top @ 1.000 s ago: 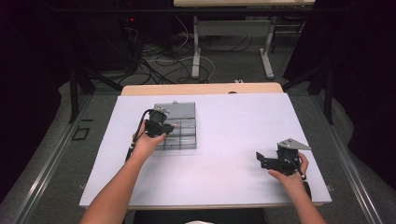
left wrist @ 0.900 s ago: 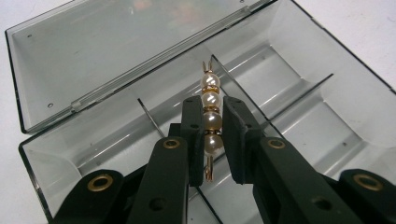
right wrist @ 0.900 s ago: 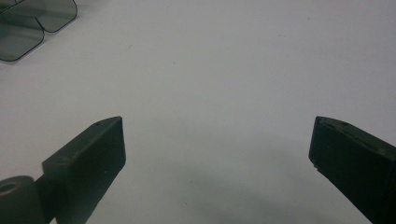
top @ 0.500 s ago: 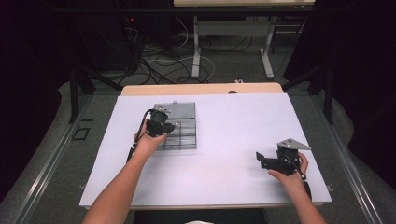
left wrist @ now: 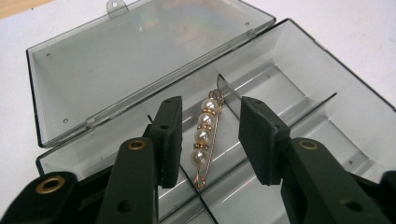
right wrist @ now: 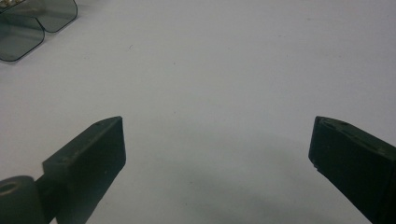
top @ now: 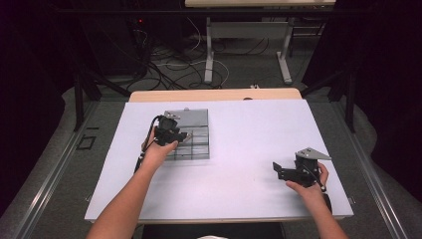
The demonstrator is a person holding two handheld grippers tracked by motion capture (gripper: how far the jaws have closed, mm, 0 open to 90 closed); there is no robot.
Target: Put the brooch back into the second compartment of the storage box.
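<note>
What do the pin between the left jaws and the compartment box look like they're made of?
Pin: four glossy white beads, probably faux pearl, on thin gold-toned wire that looks like metal; both catch highlights. Box: smoky, see-through rigid plastic, going by the tinted transparent walls, moulded dividers and reflections on the open lid. The left gripper has just been opening; its pads stand clear of the pin.

Lab: tangled floor cables (top: 164, 69), dark curtains (top: 383, 74).

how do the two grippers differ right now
The left gripper hangs over the open grey box, jaws just opened, the pearl pin lying free between them. The right gripper sits apart over bare white table, jaws spread wider with nothing between. Both are open, each held in a hand.
</note>
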